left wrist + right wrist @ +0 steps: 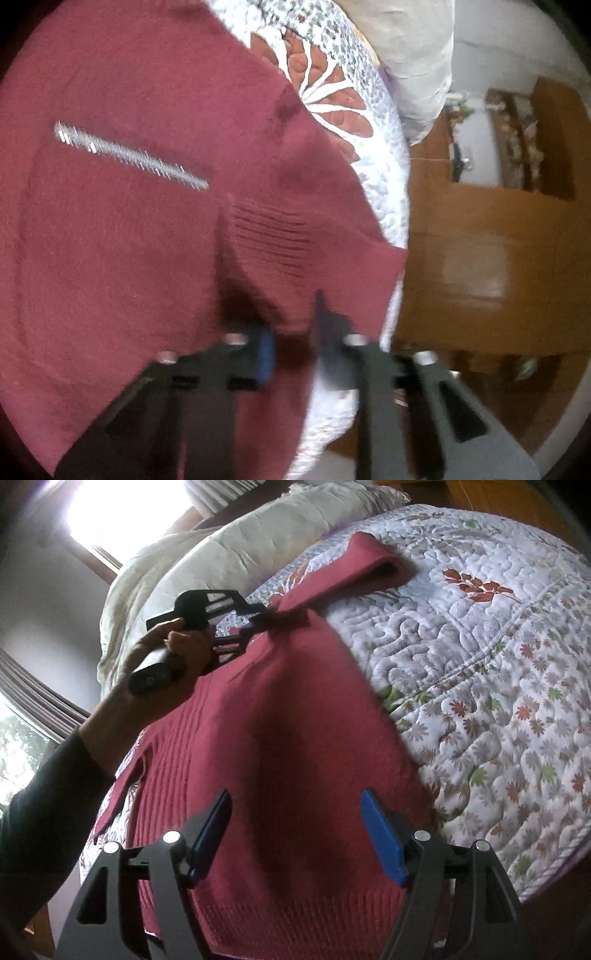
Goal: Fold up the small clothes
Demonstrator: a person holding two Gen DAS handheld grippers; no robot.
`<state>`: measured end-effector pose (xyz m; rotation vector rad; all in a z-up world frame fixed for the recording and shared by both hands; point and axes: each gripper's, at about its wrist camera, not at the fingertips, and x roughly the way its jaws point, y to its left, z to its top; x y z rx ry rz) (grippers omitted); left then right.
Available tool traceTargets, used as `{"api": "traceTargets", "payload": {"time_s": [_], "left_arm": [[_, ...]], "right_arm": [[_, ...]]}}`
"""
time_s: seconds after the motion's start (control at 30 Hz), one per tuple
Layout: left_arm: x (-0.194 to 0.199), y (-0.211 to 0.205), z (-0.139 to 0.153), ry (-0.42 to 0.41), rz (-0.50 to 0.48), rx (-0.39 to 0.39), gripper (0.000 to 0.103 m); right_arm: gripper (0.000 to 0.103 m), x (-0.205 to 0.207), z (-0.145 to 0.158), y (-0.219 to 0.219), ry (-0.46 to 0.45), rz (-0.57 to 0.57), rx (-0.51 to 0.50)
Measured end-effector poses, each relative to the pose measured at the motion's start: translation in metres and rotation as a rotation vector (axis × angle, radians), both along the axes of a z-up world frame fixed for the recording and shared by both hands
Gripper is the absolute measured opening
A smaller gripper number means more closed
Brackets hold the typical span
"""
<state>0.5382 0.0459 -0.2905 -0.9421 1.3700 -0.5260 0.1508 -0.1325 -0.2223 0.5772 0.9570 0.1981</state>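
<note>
The left gripper [258, 622] pinches the maroon sweater [280, 716] near its shoulder on the quilted bedspread [480, 686]. Only the left wrist view shows its silver zipper [129, 157]. The right gripper [295, 834] hovers with fingers apart above the hem.

No writing, label, brand, number or sign can be read in either view.
</note>
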Motion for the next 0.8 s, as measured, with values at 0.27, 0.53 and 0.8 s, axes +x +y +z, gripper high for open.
{"api": "traceTargets", "payload": {"time_s": [0.27, 0.53, 0.8], "left_arm": [[0.009, 0.055, 0.076, -0.190, 0.007, 0.126, 0.008], [0.009, 0.149, 0.113, -0.244, 0.042, 0.261, 0.008], [-0.003, 0.229, 0.098, -0.204, 0.105, 0.325, 0.008]], "right_arm": [[0.073, -0.008, -0.001, -0.006, 0.013, -0.017, 0.007], [0.073, -0.003, 0.003, 0.008, 0.022, 0.008, 0.031], [0.073, 0.001, 0.007, 0.018, 0.023, 0.030, 0.021]]}}
